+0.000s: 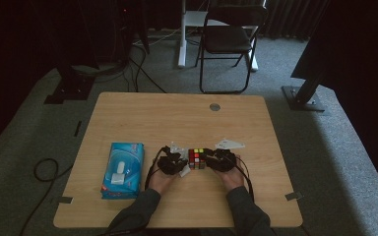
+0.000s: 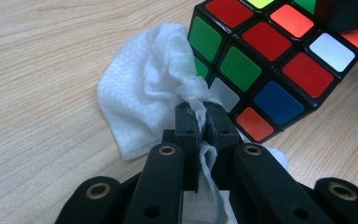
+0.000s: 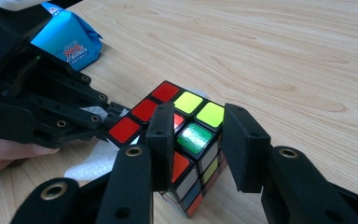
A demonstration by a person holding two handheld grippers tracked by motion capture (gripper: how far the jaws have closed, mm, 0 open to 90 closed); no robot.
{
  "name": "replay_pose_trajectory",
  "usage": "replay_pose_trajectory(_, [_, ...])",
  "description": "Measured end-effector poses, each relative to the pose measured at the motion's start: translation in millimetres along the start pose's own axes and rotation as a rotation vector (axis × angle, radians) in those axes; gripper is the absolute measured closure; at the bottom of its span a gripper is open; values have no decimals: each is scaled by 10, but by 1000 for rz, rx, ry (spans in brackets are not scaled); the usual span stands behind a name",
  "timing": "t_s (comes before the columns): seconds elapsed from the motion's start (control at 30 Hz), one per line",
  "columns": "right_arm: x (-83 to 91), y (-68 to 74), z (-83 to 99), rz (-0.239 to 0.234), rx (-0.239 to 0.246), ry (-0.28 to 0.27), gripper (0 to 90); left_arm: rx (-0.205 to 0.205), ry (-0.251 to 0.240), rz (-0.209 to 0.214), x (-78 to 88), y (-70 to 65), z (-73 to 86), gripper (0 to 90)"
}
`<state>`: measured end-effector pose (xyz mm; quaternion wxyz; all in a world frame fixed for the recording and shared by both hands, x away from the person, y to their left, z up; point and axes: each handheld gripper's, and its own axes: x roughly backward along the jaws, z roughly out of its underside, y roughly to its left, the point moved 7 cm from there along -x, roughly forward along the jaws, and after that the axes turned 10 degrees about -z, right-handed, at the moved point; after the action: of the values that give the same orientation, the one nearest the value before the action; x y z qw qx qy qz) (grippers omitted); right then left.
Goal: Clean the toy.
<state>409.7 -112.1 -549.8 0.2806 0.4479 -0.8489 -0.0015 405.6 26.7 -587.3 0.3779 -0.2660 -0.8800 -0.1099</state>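
Lying cube point(image 3: 186, 140) between right jaws

A scrambled cube point(image 1: 197, 158) with black edges and red, green, yellow, white, blue and orange stickers lies on the near middle of the table, tilted in the left gripper view so one corner points down. In the right gripper view point(image 3: 186, 135) its top shows red, yellow and green squares. A crumpled white wipe point(image 2: 144, 98) lies just left of the cube and touches its left face; a twisted corner of it is pinched up off the wood. From above the wipe point(image 1: 183, 170) shows near the cube's near-left corner.
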Motion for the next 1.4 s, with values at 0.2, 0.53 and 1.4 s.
replay_pose_trajectory(0.2, [0,-2,1,-2,-2,0,651,23,-45,2,165,8,-56,856])
replay_pose_trajectory(0.53, [0,-2,1,-2,-2,-1,651,36,-125,47,497,-66,-164,856])
replay_pose_trajectory(1.4, [1,-5,2,-4,-5,-4,651,40,-40,-8,167,-2,41,855])
